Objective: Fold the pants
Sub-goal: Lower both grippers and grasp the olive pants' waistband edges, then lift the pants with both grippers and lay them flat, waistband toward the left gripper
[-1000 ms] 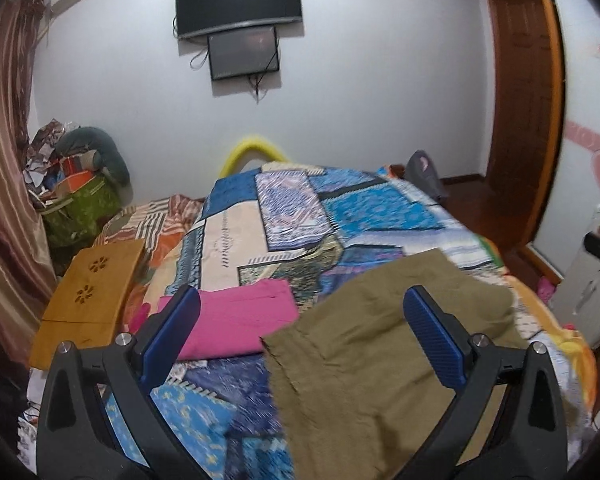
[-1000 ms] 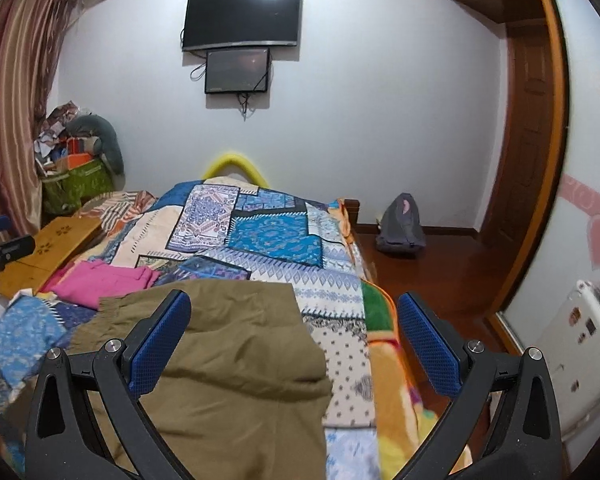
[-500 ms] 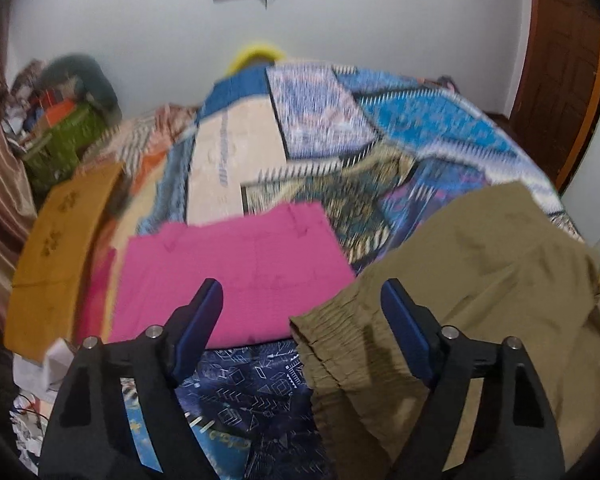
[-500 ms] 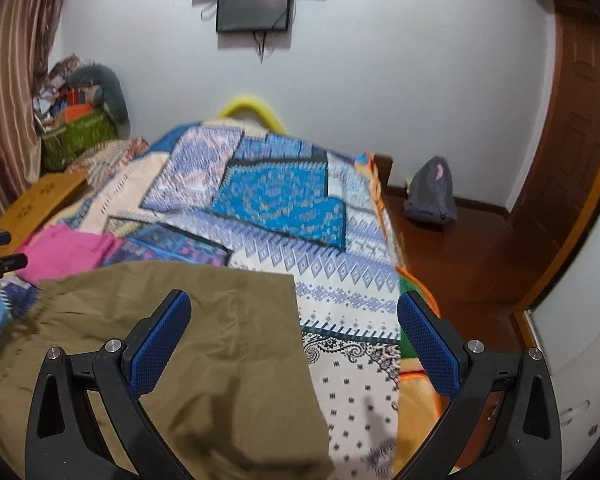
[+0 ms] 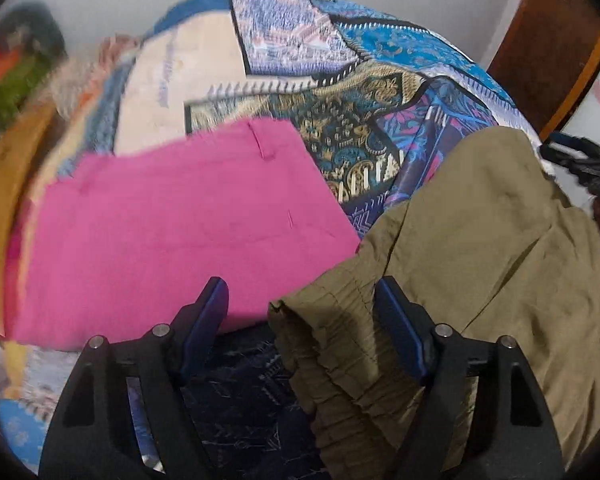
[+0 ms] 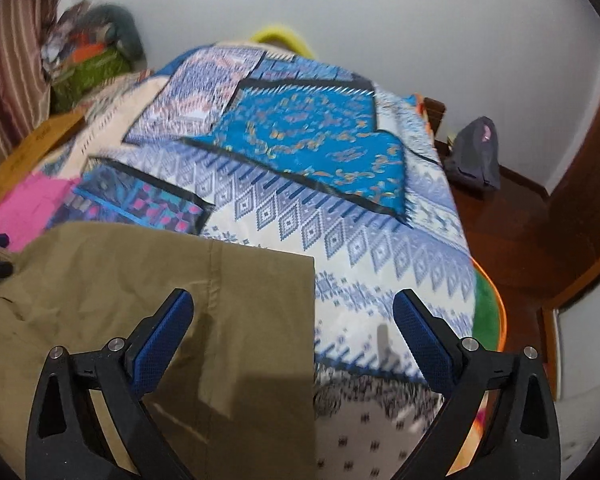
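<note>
Olive pants [image 5: 480,248] lie spread flat on the quilt [image 5: 340,128], fabric wrinkled. Gathered elastic waistband [image 5: 332,340] at the near-left end, just beside a pink garment [image 5: 172,232]. Straight hem edge [image 6: 313,320] at the other end, w/ a seam running lengthwise.

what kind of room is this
Most likely a bedroom: a bed under a patchwork bedspread, clothes on it such as olive pants and a pink garment, and a curtain by the wall.
</note>
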Demonstrator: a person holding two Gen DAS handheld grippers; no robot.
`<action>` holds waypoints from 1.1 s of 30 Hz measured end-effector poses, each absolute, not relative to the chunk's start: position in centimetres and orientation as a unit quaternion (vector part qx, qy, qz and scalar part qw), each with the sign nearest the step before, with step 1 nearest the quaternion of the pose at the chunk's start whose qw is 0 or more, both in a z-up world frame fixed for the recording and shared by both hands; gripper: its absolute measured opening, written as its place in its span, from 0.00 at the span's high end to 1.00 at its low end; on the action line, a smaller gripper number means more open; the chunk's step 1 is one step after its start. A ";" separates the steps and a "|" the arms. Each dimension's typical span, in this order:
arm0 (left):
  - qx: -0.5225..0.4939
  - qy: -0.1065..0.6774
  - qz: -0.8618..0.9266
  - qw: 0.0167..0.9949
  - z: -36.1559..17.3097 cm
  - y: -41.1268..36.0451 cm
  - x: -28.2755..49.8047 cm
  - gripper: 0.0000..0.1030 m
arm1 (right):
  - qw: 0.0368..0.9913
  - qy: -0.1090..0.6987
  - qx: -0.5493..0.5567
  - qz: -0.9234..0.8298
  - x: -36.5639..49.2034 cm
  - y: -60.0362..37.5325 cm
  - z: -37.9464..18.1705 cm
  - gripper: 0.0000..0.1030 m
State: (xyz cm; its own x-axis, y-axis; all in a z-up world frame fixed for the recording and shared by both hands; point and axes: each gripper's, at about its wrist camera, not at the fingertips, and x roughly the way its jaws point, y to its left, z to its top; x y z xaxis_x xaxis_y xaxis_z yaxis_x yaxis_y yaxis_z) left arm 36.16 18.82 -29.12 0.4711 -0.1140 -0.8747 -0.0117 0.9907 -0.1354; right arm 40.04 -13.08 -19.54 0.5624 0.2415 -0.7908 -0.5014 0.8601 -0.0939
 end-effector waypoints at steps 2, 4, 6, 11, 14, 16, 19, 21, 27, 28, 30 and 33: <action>-0.081 0.517 -0.039 0.852 -29.5 19.3 36.1 0.25 | 0.861 0.431 -0.164 0.215 41.0 -12.7 -20.4 0.19; -0.080 0.514 -0.039 0.853 -29.6 19.1 36.1 0.27 | 0.852 0.446 -0.152 0.226 41.7 -12.5 -21.1 0.25; -0.082 0.511 -0.050 0.854 -29.5 18.7 35.9 0.41 | 0.852 0.452 -0.124 0.235 42.0 -12.8 -21.3 0.28; -0.065 0.515 -0.036 0.854 -28.9 17.2 35.7 0.55 | 0.847 0.461 -0.080 0.253 41.7 -12.7 -21.1 0.61; -0.050 0.510 -0.023 0.858 -28.1 16.9 35.4 0.63 | 0.851 0.458 -0.098 0.238 41.2 -12.0 -20.6 0.88; -0.036 0.500 -0.018 0.865 -27.2 16.6 35.1 0.80 | 0.855 0.451 -0.097 0.237 41.0 -12.0 -20.1 0.89; -0.014 0.493 -0.008 0.870 -26.0 16.1 35.2 0.88 | 0.865 0.434 -0.094 0.233 40.9 -12.2 -19.1 0.91; 0.008 0.485 0.003 0.874 -25.3 15.4 35.4 0.89 | 0.873 0.424 -0.079 0.226 41.0 -12.5 -18.0 0.91; 0.026 0.450 0.013 0.893 -22.0 14.7 36.3 0.91 | 0.897 0.378 -0.052 0.225 41.0 -13.0 -14.1 0.91; 0.021 0.444 0.011 0.896 -21.1 14.7 36.6 0.92 | 0.901 0.369 -0.053 0.222 41.0 -13.1 -13.3 0.91; 0.013 0.433 0.008 0.901 -19.4 14.6 36.9 0.92 | 0.908 0.354 -0.048 0.218 40.4 -13.7 -11.9 0.91; 0.013 0.409 -0.001 0.912 -16.6 14.0 36.4 0.92 | 0.915 0.337 -0.027 0.221 38.9 -15.0 -9.9 0.91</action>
